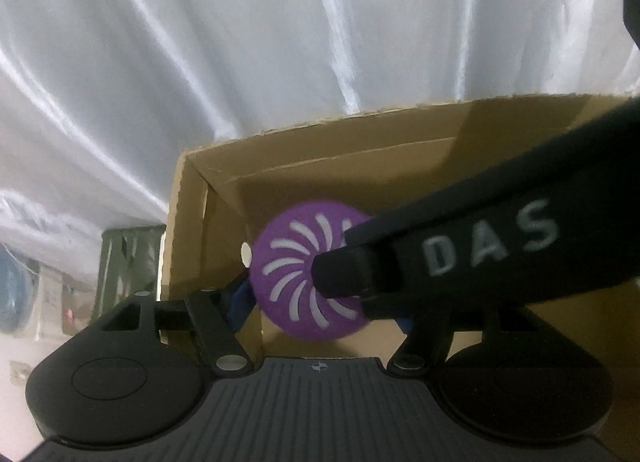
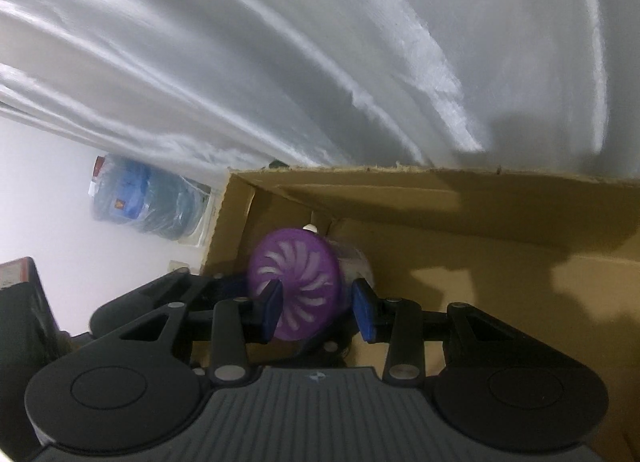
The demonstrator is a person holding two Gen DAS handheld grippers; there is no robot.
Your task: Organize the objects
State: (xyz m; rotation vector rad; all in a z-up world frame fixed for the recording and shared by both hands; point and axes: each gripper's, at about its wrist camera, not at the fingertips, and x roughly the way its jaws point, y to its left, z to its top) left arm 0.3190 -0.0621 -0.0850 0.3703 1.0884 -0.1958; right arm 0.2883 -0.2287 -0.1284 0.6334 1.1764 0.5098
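Note:
A purple air-freshener with a round vented lid of white swirl slots (image 1: 304, 274) sits between my left gripper's (image 1: 320, 308) blue fingers, over the open cardboard box (image 1: 320, 142). The left gripper appears shut on it. The right gripper's black body, marked DAS (image 1: 488, 238), crosses the left wrist view and covers part of the lid. In the right wrist view the same purple lid (image 2: 296, 282) sits between my right gripper's (image 2: 318, 308) blue pads (image 2: 272, 308), which flank it closely; whether they press it is unclear.
The cardboard box (image 2: 440, 214) has brown walls and an open top. A white curtain (image 2: 320, 42) hangs behind it. A blue water jug (image 2: 148, 202) lies left of the box. A green frame (image 1: 128, 262) stands left of the box.

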